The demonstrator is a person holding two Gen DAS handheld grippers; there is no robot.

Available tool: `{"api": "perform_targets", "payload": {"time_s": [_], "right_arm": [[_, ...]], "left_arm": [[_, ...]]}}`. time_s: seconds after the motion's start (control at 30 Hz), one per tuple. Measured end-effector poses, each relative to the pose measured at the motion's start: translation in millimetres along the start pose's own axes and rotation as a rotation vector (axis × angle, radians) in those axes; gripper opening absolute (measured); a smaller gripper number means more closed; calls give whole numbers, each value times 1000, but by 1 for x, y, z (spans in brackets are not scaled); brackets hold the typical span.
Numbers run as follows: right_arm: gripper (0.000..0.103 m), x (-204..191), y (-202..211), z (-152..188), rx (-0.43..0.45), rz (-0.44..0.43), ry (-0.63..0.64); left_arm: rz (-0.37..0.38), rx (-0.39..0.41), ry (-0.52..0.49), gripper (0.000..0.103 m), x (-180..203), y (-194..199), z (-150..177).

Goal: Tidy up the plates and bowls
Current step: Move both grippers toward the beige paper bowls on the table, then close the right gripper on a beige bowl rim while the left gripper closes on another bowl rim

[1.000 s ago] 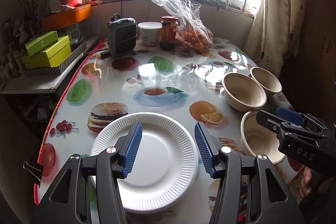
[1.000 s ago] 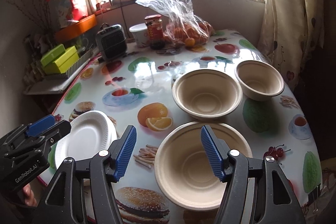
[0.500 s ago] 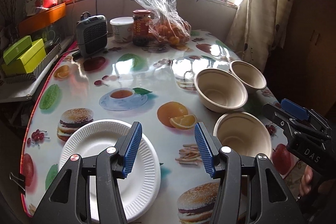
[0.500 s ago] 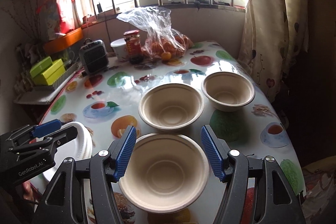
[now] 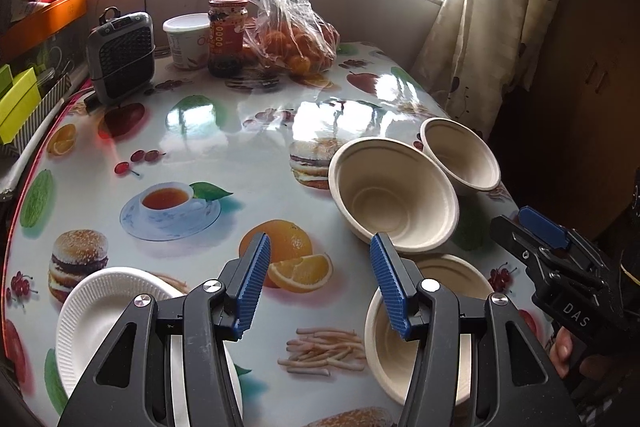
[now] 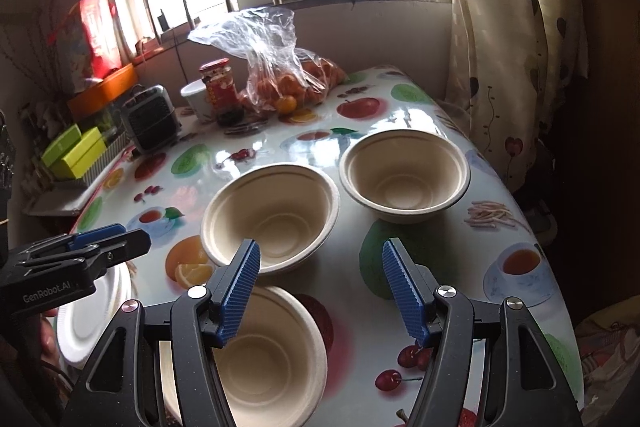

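Right wrist view: three bowls, near bowl (image 6: 256, 355) under right gripper (image 6: 320, 287), middle bowl (image 6: 272, 215) just beyond, far bowl (image 6: 404, 175) beside it, all apart, not yet nested. Jaws about half open, holding nothing, probably ready to take a rim. Left wrist view: plate (image 5: 100, 307) at near table edge, partly under left gripper (image 5: 318, 281), also half open and empty. Oranges bag (image 5: 292, 43) and jar (image 5: 228, 31) well apart, by the window.

Both wrist views look down-forward, sharing bowls (image 5: 394, 193) (image 6: 272, 215).
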State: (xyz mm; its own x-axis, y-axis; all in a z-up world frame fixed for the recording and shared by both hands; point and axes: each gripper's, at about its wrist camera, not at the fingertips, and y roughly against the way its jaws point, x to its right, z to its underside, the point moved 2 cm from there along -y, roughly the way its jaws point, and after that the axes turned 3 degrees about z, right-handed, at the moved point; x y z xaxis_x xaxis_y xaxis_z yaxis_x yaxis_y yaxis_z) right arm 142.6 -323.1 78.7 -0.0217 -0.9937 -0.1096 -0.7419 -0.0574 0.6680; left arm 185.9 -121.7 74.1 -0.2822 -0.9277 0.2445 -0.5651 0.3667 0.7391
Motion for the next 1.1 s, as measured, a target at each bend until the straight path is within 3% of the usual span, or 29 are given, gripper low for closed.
{"api": "perform_targets", "payload": {"time_s": [0.23,0.37,0.73,1.1], "right_arm": [[63,6,-30,-7,-45,-31,1],[54,10,-41,-11,-61,-49,-9],[34,8,-63,-13,-98,-97,-6],[19,6,-72,-14,-109,-111,-12]], "left_arm": [[24,-37,36,53,0,-29,-15],[35,-58,58,53,-2,-44,-20],[56,-99,79,32,-3,-68,-24],[81,-118,96,18,-3,-79,-24]]}}
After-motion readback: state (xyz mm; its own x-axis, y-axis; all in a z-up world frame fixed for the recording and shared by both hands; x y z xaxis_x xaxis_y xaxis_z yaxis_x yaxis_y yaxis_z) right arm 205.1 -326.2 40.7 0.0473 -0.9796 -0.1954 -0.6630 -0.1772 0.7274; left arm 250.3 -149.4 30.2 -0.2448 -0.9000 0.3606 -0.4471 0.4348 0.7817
